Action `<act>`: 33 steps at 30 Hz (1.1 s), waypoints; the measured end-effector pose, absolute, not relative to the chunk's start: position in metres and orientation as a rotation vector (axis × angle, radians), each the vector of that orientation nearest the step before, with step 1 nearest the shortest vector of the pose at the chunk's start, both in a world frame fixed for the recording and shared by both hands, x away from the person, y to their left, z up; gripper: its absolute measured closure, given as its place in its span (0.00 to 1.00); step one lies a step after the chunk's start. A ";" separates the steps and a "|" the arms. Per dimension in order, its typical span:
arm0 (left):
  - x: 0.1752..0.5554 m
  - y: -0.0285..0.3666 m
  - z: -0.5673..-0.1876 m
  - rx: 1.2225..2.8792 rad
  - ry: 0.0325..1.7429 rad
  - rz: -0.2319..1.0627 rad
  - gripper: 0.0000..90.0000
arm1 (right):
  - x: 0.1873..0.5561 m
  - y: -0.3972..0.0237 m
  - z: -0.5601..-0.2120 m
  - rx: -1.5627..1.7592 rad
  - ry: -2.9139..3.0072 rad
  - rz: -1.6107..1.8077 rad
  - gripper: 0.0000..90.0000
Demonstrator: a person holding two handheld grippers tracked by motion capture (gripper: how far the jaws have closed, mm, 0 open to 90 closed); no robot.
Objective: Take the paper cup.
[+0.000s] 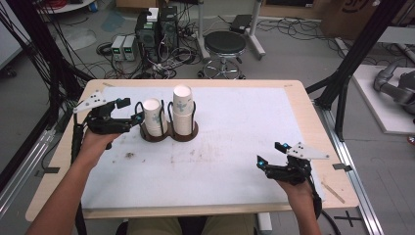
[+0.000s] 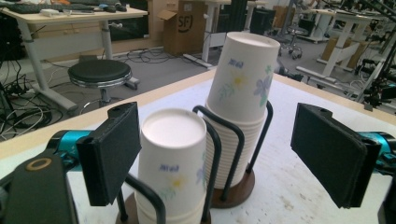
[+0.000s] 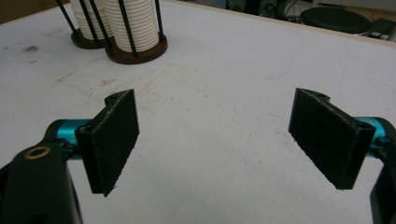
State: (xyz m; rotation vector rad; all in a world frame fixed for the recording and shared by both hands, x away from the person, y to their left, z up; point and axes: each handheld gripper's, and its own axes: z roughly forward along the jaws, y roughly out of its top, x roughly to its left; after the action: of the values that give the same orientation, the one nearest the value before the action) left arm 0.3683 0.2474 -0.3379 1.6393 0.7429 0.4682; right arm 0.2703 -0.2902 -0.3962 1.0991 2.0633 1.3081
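A robotics laboratory is indicated. Beyond the far edge of the worktop (image 1: 303, 117), computer towers (image 1: 157, 29) and tangled cables (image 1: 161, 66) are seen on a bare floor beside a round stool (image 1: 224, 43). Black frame struts (image 1: 359, 44), further desks (image 2: 70, 18) and cardboard boxes (image 2: 184, 25) are visible around it.

Each black two-jaw left gripper (image 1: 128, 110) and right gripper (image 1: 270, 153) carries a grey three-cornered plate on top, teal metal collars behind flat, dark, rough-faced rectangular pads (image 2: 112, 151), and a brass-ringed screw hole on its body; the person's forearms are bare, with khaki trousers below
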 end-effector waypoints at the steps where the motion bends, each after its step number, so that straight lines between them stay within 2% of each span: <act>1: 0.372 0.247 -0.335 1.642 0.739 0.465 0.18 | 0.270 -0.290 -0.396 1.099 2.063 1.308 0.18; 9: 0.398 0.236 -0.321 1.684 0.748 0.463 0.18 | 0.270 -0.291 -0.396 1.098 2.066 1.318 0.19; 20: 0.419 0.222 -0.339 1.753 0.807 0.443 0.19 | 0.269 -0.293 -0.397 1.107 2.065 1.319 0.19; 33: 0.428 0.217 -0.354 1.831 0.867 0.442 0.25 | 0.268 -0.294 -0.397 1.100 2.069 1.324 0.19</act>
State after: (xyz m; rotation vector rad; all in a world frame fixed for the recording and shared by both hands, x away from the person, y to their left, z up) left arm 0.4284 0.2173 -0.3538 1.8308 0.8668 0.4419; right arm 0.2681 -0.2936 -0.3971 1.1003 2.0693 1.3240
